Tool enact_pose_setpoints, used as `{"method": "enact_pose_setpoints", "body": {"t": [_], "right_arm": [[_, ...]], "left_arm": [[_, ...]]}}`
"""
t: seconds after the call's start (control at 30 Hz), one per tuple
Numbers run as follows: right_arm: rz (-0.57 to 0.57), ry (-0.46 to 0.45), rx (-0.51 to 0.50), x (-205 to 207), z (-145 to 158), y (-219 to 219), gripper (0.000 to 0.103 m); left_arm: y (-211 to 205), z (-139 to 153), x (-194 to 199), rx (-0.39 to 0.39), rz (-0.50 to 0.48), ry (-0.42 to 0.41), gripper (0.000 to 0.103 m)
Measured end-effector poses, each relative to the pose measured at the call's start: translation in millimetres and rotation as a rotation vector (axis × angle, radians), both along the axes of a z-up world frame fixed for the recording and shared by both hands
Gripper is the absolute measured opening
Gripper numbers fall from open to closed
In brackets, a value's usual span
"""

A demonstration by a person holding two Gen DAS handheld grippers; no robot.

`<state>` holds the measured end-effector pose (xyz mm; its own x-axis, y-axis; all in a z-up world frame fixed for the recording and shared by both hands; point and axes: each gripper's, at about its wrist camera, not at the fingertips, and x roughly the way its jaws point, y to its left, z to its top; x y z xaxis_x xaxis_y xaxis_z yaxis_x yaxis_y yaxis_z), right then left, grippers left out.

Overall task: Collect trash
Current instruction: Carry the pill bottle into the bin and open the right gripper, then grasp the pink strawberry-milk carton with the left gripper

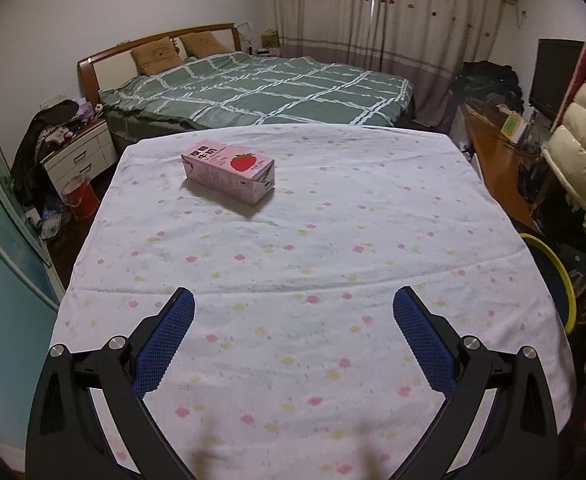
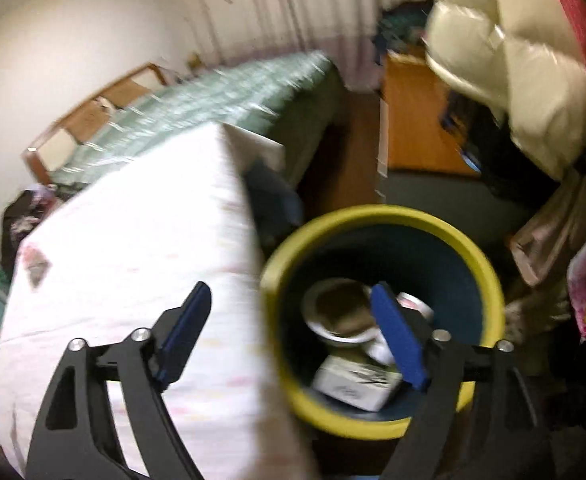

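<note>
Milk carton lies on its side at the desk's far left. Left claw gapes empty near it; right claw, also spread, hovers over the bin beside the desk.

A table draped in a white cloth printed with small pink and yellow flowers fills the left wrist view. A crease runs across the cloth on the near side. The only thing lying on it is a pink strawberry milk carton, flat on its side toward the far left part, well apart from every edge. In the blurred right wrist view the same cloth hangs over the table's side, and a bin with a yellow rim stands on the floor just beside it, holding a bowl-like container and a white box.
</note>
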<state>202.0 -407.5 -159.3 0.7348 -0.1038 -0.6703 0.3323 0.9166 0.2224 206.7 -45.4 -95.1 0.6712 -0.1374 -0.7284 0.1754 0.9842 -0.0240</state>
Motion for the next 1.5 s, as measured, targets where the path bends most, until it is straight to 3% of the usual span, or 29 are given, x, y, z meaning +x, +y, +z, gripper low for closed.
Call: {"method": "enact_pose_setpoints", "body": {"t": [0.2, 0.43, 0.63, 0.87, 1.2, 1.5], "right_arm": [[0.083, -0.002, -0.047, 10.4, -12.2, 46.6, 0.079], [0.062, 0.0, -0.034, 10.1, -14.2, 47.2, 0.079], [0.061, 0.012, -0.057, 9.0, -15.2, 50.7, 0.079], [0.052, 0.045, 0.014, 13.1, -24.0, 40.3, 0.079], [0.07, 0.075, 0.056, 17.9, -29.8, 36.7, 0.079], [0.08, 0.095, 0.034, 21.8, -30.4, 40.5, 0.079]], "left_arm": [[8.1, -1.9, 46.2, -0.03, 0.09, 0.026, 0.098], [-3.4, -18.6, 114.5, -0.031, 0.183, 0.06, 0.098], [-0.4, -43.8, 172.5, -0.043, 0.32, 0.111, 0.098], [6.1, -64.8, 215.6, -0.044, 0.416, 0.135, 0.098], [38.2, -73.7, 212.8, 0.021, 0.42, 0.146, 0.098], [113.9, -63.9, 174.7, 0.056, 0.446, 0.147, 0.098]]}}
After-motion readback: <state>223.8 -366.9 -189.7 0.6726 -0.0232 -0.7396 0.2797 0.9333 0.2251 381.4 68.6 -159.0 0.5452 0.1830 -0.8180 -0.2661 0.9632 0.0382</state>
